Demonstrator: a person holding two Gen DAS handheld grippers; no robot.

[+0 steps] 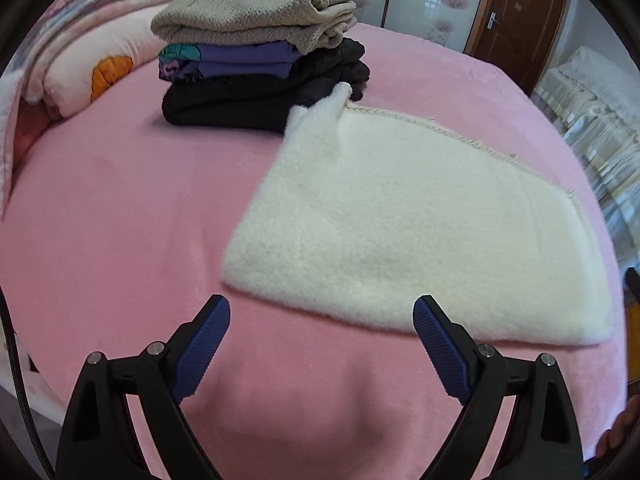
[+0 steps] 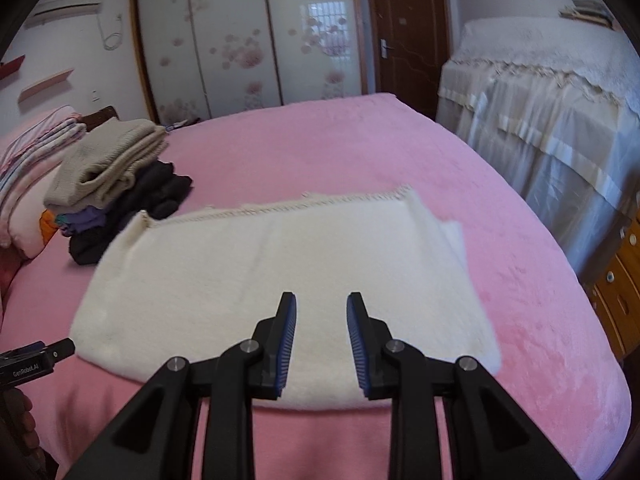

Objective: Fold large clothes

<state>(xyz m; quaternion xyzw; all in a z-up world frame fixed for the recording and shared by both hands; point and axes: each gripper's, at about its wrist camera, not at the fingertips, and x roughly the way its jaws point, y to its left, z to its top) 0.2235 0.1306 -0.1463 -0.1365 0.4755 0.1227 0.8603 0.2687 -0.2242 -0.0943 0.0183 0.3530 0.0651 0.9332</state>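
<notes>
- Left wrist view: the left claw point(image 1: 322, 312) hangs low over the pink bed point(image 1: 120, 220) with its blue pads spread wide and nothing between them. It sits just short of the near edge of the white fleece garment point(image 1: 408, 236).
- The garment lies flat on the bed, already doubled into a rough rectangle, with a stitched hem running along its far edge. One small corner point(image 1: 342, 100) stands up at the far left, touching the pile behind it; I judge that it wants smoothing before the next fold.
- Behind it, towards the head of the bed, stands a pile of folded clothes point(image 1: 260, 64): a beige knit on top, purple pieces under it, black at the bottom. It probably marks where finished pieces go.
- A rolled pink quilt point(image 1: 80, 40) lies along the left side of the bed.
- Right wrist view: the right claw point(image 2: 321, 300) hovers over the near edge of the same garment point(image 2: 256, 272), its pads partly open and gripping nothing.
- At the far right corner some layers point(image 2: 452, 240) stick out unevenly.
- The body of the left claw point(image 2: 36, 360) shows at the left border, beside the garment's near left corner.
- With both claws at the near edge, the next fold looks likely to start there.
</notes>
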